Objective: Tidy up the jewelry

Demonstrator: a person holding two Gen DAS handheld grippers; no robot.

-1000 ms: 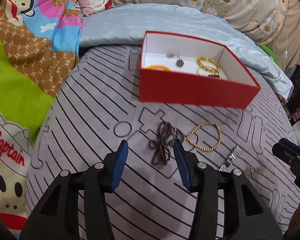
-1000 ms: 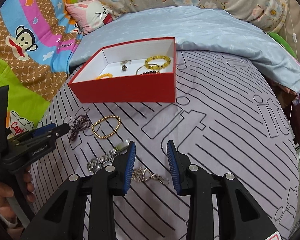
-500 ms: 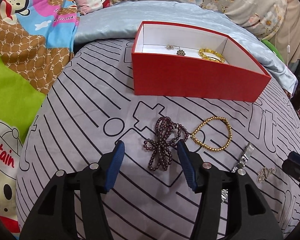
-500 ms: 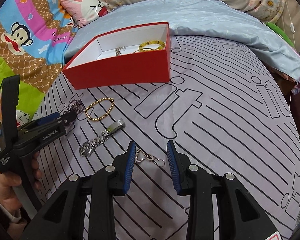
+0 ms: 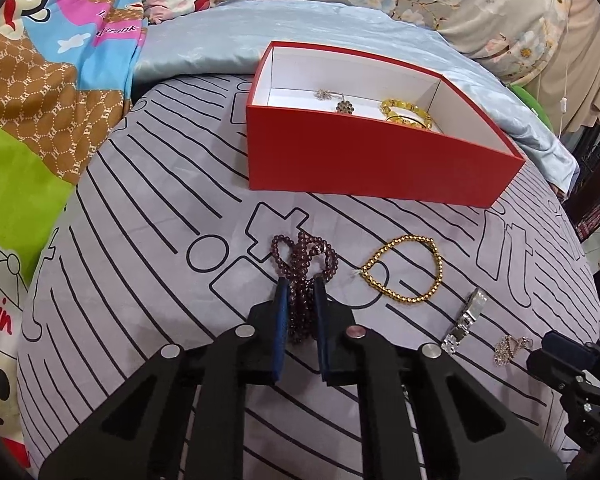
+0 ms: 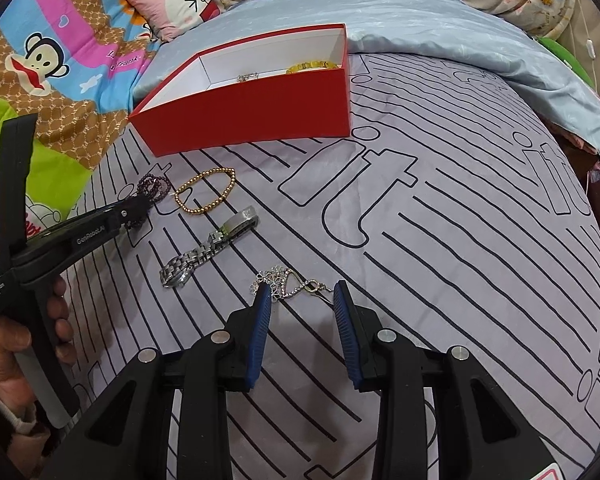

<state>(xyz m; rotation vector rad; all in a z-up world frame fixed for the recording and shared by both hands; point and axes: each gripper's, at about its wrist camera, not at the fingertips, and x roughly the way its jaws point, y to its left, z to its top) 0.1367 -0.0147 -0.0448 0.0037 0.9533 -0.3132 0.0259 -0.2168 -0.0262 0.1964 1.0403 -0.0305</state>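
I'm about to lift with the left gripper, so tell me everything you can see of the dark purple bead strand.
The dark purple bead strand is a long string of small, glossy, round beads, bunched into several overlapping loops rather than laid out in a circle. It lies on the striped grey sheet, in front of the red box and left of the gold bead bracelet, apart from both. The left gripper is closing on its near end, whose doubled strands run between the blue pads; the far loops fan out beyond the tips.

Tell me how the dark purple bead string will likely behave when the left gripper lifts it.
The purple bead string lies in loose tangled loops, so it will probably sag and dangle. The left gripper is closing on only a few strands, so the smooth round beads may slip.
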